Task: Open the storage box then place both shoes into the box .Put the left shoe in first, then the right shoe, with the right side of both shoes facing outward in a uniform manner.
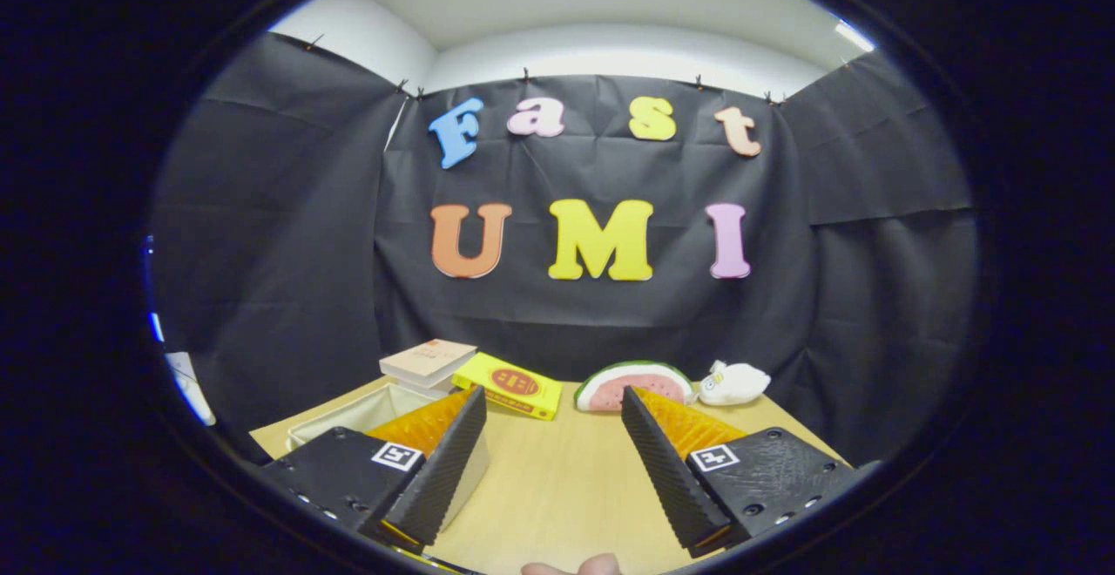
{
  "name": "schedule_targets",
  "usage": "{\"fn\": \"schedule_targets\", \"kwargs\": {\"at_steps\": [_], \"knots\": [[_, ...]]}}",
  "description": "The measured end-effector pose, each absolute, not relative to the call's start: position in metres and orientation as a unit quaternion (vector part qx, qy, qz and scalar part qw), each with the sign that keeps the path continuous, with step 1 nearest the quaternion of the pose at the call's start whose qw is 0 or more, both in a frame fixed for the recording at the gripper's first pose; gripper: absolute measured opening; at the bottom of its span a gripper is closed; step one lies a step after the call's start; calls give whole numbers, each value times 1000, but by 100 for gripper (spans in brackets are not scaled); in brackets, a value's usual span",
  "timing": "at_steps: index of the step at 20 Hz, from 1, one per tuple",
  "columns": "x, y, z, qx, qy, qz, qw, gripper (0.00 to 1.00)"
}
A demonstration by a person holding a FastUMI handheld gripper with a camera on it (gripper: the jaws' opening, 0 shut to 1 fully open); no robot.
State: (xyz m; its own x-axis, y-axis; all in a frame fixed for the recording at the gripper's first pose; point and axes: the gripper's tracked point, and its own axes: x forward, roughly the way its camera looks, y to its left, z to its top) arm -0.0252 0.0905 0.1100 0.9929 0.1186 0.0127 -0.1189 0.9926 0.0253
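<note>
The tongs (553, 409) stand wide apart over the bare wooden worktop (557, 488), holding nothing. The storage box (348, 418), a pale fabric bin, sits at the left finger, partly hidden behind it; whether it has a lid I cannot tell. No shoes are visible from here. Beyond the fingers lie a yellow box (510, 385), a small book (429, 361), a watermelon-slice toy (631, 383) and a white plush (733, 382). The likely risk: the left finger, so near the bin, could catch its soft wall and shove it.

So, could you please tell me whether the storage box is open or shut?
Open: the storage box, beside the gripper's spread, empty fingers, shows its pale inner walls with no lid.
</note>
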Motion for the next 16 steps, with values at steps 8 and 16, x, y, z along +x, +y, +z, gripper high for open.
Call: {"fn": "schedule_targets", "kwargs": {"at_steps": [8, 16], "knots": [[-92, 37, 90, 35, -56, 40, 997, 95], [-84, 63, 55, 21, -41, 37, 998, 95]]}}
